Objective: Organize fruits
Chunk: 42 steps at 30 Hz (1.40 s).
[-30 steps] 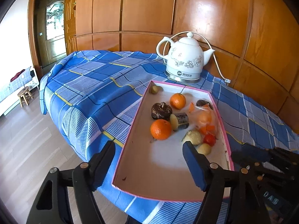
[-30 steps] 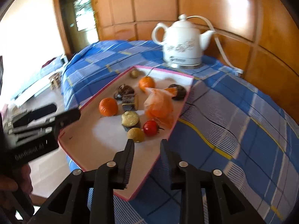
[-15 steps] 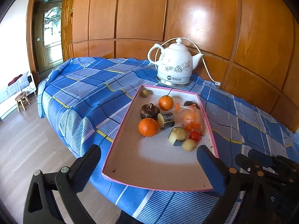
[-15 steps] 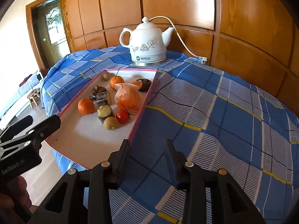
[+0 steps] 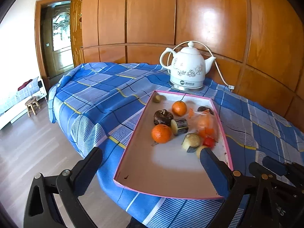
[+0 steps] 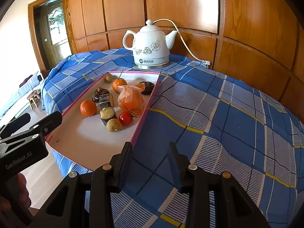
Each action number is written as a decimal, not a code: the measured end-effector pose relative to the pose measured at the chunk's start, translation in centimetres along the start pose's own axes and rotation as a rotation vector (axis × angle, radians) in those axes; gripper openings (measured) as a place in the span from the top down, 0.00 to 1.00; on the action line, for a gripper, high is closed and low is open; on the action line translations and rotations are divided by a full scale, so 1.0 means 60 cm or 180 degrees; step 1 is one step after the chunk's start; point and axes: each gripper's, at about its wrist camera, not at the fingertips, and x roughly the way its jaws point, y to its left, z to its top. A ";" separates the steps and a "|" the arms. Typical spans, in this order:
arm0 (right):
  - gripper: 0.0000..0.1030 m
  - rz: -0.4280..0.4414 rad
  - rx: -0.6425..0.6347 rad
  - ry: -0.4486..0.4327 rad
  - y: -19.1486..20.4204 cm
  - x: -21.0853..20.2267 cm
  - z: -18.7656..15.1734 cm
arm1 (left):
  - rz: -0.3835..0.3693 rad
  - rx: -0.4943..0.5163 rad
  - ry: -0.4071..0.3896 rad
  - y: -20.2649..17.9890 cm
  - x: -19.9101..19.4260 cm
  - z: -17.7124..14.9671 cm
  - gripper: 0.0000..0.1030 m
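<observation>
Home room, wood-panelled wall, kettle, tablecloth

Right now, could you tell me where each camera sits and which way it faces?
Left wrist: on the left gripper, open, over the tray's near end, facing the kettle; right gripper at right edge.
Right wrist: on the right gripper, open, over tablecloth beside the tray, facing the kettle; left gripper at left edge.
Shared: tray, fruit, kettle.

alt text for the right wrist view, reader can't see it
A pink-rimmed tray holds oranges, a cherry tomato and a bagged orange on a blue plaid cloth. A white kettle stands behind; the open right gripper hovers in front, empty.
</observation>
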 end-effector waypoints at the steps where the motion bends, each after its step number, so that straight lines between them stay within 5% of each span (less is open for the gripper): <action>1: 0.63 0.0005 -0.0001 0.0002 0.000 0.000 0.000 | 0.0005 -0.0002 -0.0002 0.000 0.000 0.000 0.00; 42: 0.63 0.0038 -0.0180 -0.0080 0.024 -0.006 -0.001 | 0.0065 -0.0054 -0.0019 0.001 -0.003 0.000 0.00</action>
